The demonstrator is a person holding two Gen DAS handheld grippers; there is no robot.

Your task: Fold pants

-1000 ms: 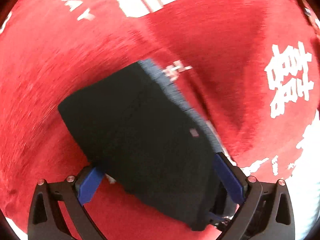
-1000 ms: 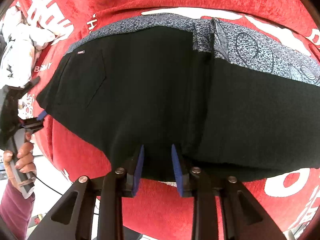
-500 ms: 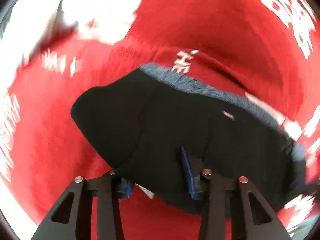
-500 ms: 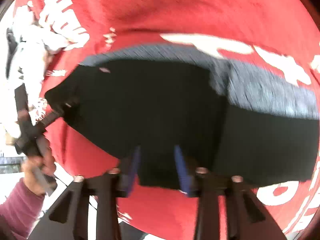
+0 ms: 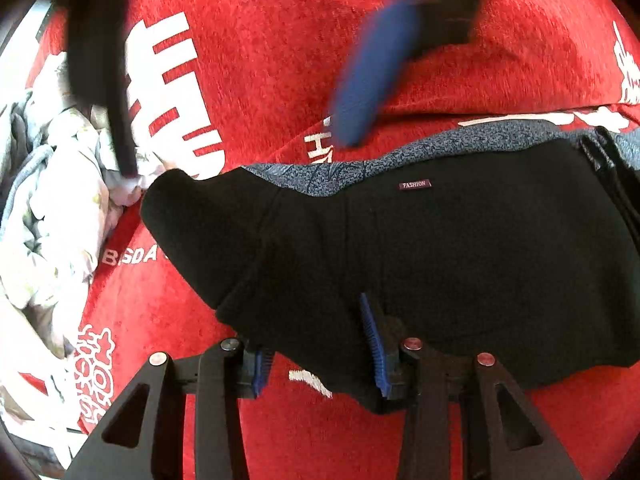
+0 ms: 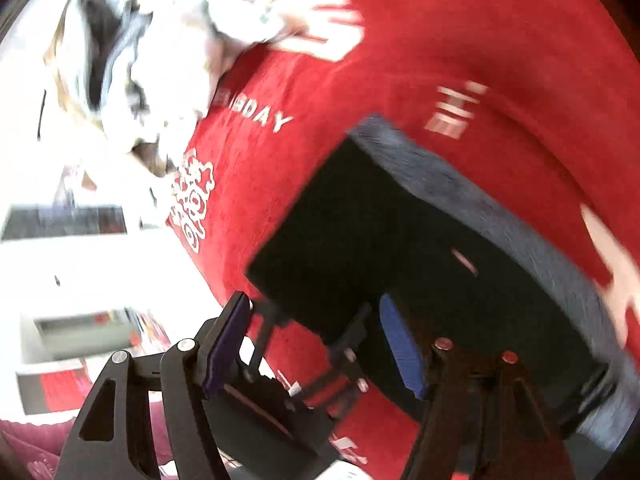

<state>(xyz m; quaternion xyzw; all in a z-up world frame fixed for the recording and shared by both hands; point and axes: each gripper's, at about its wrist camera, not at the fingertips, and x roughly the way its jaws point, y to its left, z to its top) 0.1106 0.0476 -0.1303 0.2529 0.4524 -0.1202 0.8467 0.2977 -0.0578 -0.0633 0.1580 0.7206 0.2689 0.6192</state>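
Note:
The black pants (image 5: 460, 264) lie folded on the red cloth (image 5: 280, 60), with a grey-blue patterned waistband lining along the far edge and a small "FASHION" label (image 5: 415, 185). My left gripper (image 5: 316, 360) is shut on the near edge of the pants, and black cloth fills the gap between its blue pads. In the left wrist view my right gripper (image 5: 238, 152) hovers blurred above the pants' left end. Its jaws are opening and nothing is between them. In the right wrist view the right gripper (image 6: 314, 344) hangs over the pants' (image 6: 400, 240) near left corner.
A crumpled pile of white flowered cloth (image 5: 52, 220) (image 6: 160, 40) lies at the left end of the red cloth. The table's edge runs just left of the pants' corner, with a bright room beyond. A maroon sleeve (image 6: 24, 440) shows at the lower left.
The left gripper went from wide open to shut on the pants' near edge and rolled. The right gripper let go of the near edge, opened and swung left to the corner.

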